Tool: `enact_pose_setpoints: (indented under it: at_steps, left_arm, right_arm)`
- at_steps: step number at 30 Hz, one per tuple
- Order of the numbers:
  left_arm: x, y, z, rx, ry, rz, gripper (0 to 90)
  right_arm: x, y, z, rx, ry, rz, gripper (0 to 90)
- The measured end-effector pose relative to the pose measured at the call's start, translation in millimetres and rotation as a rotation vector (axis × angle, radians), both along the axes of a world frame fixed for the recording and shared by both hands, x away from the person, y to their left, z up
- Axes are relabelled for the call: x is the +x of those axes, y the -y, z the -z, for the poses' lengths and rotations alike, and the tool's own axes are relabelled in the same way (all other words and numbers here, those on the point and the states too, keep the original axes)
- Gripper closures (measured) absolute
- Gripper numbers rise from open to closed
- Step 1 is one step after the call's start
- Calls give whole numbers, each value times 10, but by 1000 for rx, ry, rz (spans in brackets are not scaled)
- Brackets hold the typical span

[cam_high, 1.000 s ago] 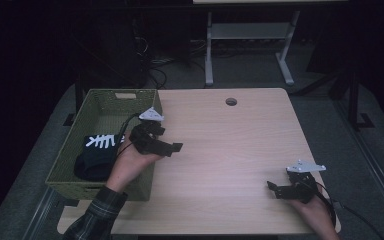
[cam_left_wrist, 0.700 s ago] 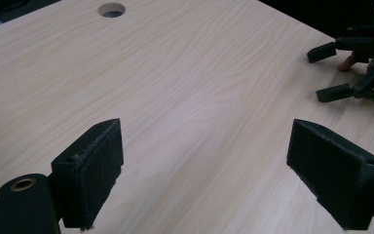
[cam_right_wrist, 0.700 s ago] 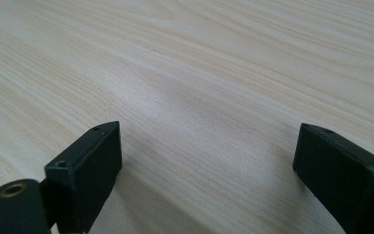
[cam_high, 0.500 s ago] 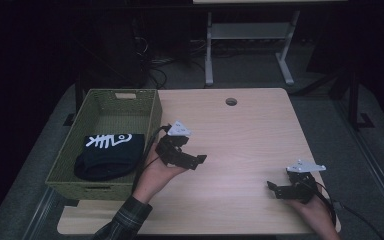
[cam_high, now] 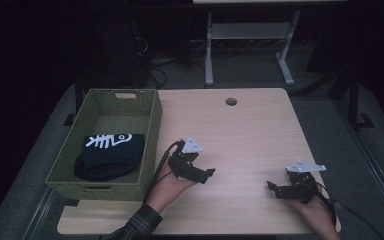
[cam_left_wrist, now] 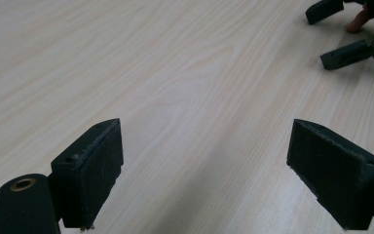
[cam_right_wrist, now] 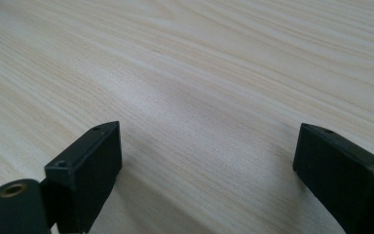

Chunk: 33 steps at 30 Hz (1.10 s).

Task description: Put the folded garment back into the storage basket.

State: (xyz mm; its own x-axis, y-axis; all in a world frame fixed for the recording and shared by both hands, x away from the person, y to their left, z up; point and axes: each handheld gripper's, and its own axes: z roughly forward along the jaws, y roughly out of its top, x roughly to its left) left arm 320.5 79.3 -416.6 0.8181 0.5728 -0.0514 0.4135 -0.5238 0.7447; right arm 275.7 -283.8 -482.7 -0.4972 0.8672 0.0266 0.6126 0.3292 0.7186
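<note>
A green woven basket [cam_high: 150, 130] stands on the left part of the light wooden table [cam_high: 245, 135]. Inside it lies a folded black garment [cam_high: 107, 155] with a white fishbone print. My left gripper [cam_high: 203, 176] hovers low over the table just right of the basket, its jaws open with nothing between them. In the left gripper view, my left gripper [cam_left_wrist: 207, 151] looks across bare wood toward the right gripper [cam_left_wrist: 350, 34]. My right gripper [cam_high: 273, 190] rests near the front right of the table, open and empty. Bare wood lies under my right gripper [cam_right_wrist: 207, 156] in its own view.
A round cable hole [cam_high: 231, 101] sits near the table's far edge. Behind the table stands a white metal frame [cam_high: 245, 35] on a dark floor. The table's front edge runs just below both hands.
My left gripper has moved from the basket's right rim out over the table, rightward and nearer the front edge. The right gripper has stayed put.
</note>
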Motion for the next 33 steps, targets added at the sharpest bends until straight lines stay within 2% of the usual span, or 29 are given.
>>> enact_pose_setpoints:
  at_steps: [6, 10, 15, 18, 21, 23, 33]
  left_arm:
    - [16, -5, 226, 25, 3, -5, 129]
    - [12, -8, 340, 64, 17, -11, 129]
    - [29, -27, 489, 78, 5, -28, 128]
    - [47, -56, 559, 66, -26, -39, 128]
    - [34, -63, 597, 84, 7, -44, 128]
    - [34, -83, 614, 71, 21, -41, 127]
    - [25, -111, 618, 67, 21, -31, 128]
  right_arm:
    - [0, 0, 0, 0, 0, 0, 101]
    - [0, 0, 0, 0, 0, 0, 101]
    - [1, 0, 0, 0, 0, 0, 101]
    - [0, 0, 0, 0, 0, 0, 101]
    - [1, 1, 0, 0, 0, -1, 101]
    - [0, 1, 0, 0, 0, 0, 101]
    - [0, 0, 0, 0, 0, 0, 101]
